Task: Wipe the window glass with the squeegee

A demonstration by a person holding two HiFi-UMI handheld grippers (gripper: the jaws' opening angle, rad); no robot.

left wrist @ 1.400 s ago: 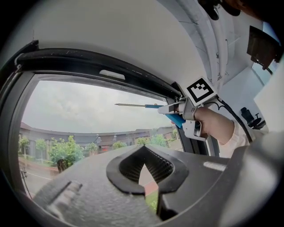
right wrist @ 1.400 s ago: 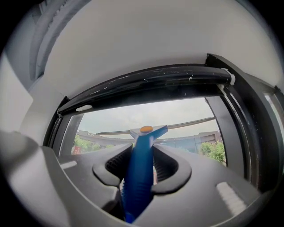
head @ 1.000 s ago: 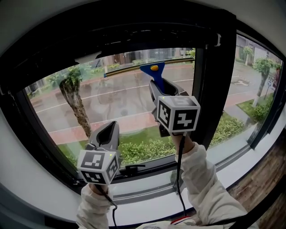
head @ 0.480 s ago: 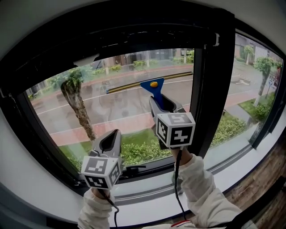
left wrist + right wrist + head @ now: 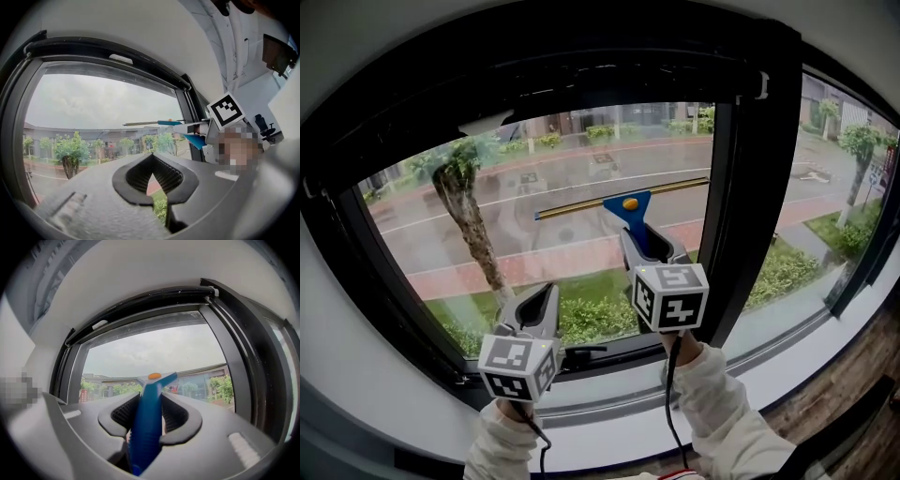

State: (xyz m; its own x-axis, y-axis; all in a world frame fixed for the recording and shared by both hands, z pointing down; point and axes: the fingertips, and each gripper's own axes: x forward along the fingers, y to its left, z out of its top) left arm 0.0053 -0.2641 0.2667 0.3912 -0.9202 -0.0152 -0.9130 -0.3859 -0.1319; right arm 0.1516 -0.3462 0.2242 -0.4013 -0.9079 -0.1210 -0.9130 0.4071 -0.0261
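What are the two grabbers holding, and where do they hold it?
The right gripper holds the blue squeegee by its handle, jaws clamped on both sides. The left gripper is shut and holds nothing.

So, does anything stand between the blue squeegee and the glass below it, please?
Nothing visible: the clear window glass is bare beneath the blue plastic squeegee clamped in the right gripper. The shut left gripper sits low, under the blade's left end.

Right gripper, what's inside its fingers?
The squeegee's blue handle, clamped between the right gripper's fingers. The handle's lower end is hidden inside the gripper body. The blade end sticks out above, toward the window glass.
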